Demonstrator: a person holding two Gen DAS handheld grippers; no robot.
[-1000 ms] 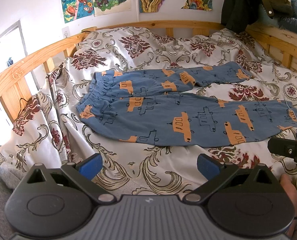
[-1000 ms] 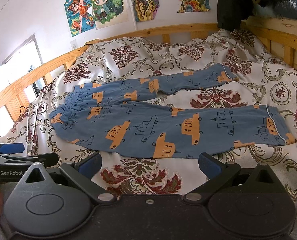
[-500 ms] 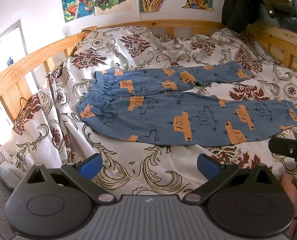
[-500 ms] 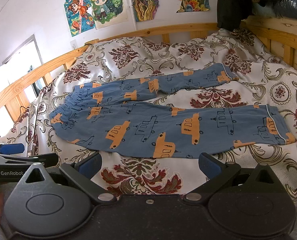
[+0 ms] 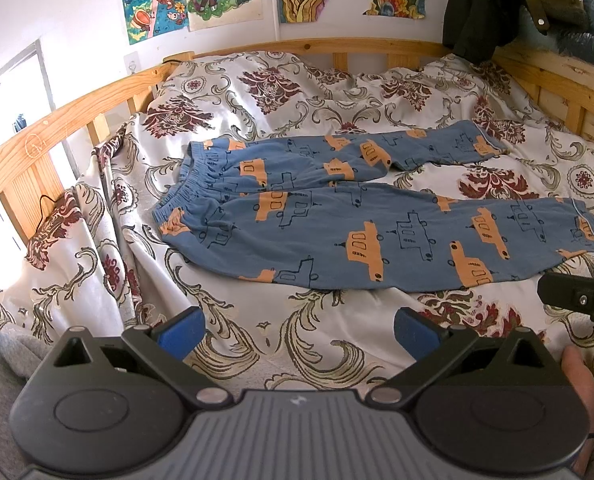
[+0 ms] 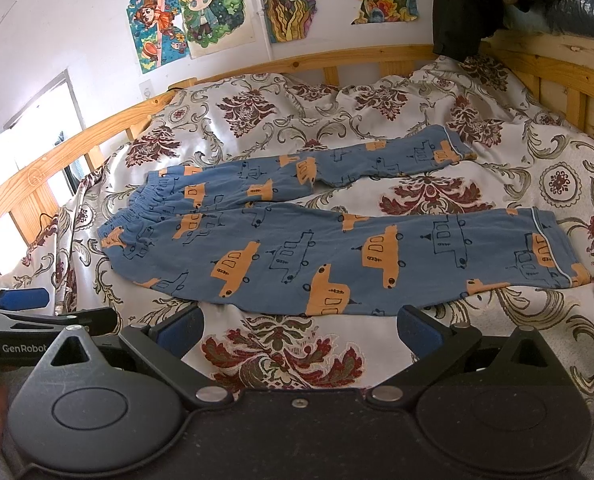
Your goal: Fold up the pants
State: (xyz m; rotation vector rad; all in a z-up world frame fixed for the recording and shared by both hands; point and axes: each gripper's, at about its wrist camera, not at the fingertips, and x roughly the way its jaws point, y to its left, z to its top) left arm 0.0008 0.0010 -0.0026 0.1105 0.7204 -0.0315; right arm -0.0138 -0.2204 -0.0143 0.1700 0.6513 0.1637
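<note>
The left gripper (image 5: 297, 330) stands wide open with its blue-padded fingers (image 5: 181, 330) above the bedspread, holding nothing. The right gripper (image 6: 299, 328) is spread just as wide and is empty too. The blue cotton pants with orange car prints (image 5: 337, 224) lie flat on the floral white bedspread (image 5: 297, 100), long axis left to right, elastic waistband left, cuffs right, legs splayed apart.

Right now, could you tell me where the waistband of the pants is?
The waistband lies at the pants' left end in both views, nearest the wooden bed rail.
</note>
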